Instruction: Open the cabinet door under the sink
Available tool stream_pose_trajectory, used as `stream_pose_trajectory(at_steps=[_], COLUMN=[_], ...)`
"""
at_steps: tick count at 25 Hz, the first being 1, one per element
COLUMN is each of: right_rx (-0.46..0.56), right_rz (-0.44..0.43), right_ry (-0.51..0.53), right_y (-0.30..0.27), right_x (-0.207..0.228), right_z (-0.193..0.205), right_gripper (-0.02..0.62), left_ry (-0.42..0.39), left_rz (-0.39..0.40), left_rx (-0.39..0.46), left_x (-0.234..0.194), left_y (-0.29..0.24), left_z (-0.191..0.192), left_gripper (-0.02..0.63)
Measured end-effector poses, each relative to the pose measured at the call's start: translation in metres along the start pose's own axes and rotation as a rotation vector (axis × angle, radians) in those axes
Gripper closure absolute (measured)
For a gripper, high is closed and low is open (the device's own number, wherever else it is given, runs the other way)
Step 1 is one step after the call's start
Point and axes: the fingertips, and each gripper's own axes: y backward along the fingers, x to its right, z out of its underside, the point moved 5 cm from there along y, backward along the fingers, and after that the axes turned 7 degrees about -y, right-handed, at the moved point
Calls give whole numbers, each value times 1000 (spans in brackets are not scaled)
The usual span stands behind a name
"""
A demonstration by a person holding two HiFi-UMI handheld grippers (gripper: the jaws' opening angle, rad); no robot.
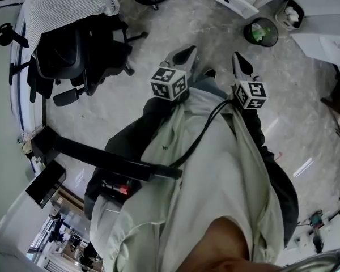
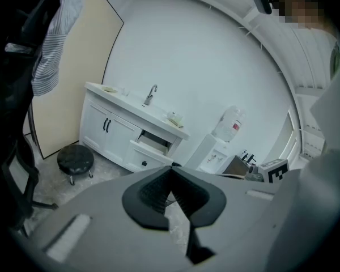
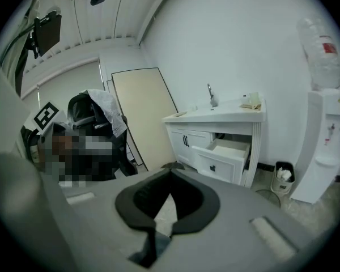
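Fingers (image 2: 152, 195) of left gripper (image 2: 171, 168) and right gripper (image 3: 170, 171) clenched, empty; white cabinet door (image 2: 118, 139) closed, dark handle (image 2: 107, 125).

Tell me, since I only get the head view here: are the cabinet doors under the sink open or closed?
Observer: Closed. The left gripper view shows both cabinet doors flush, their black handles side by side at the middle seam.
Operator: Is either gripper on a handle?
Observer: No. The left gripper and right gripper both have their jaws shut on nothing, with open floor between them and the cabinet.
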Motion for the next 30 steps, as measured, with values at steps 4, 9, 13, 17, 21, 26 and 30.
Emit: stream_pose_trajectory(at_steps=[4,9,13,17,21,26,30], right_rx=[-24,16,26,31,11,-16,-43], right_rz=[7,66,92,99,124,152,162], right_ry=[14,-83,-137,-129,-163,-206,-214], right_y=[12,22,17,5,0,-3,-9], right_x=[-1,13,5,-8,-11,-17,-25], right_z=[8,-1,4,3,8,18,23], right_gripper=[595,595,595,595,595,595,595], left_ry=[2,-77,-95,-110,-110,-101,-91], left_rz=[34,84,125,152,189,231,252], left_rx=[13,-20,-22,-31,-56,-78,-92], left_x=[3,2,-8,-21,-27,-34,-41], left_y=[-6,-20,-19,-22,-27,-30,-31], left_z=[-3,-16,-27,-35,-36,-35,-34], left_gripper=[598,598,598,598,598,598,598])
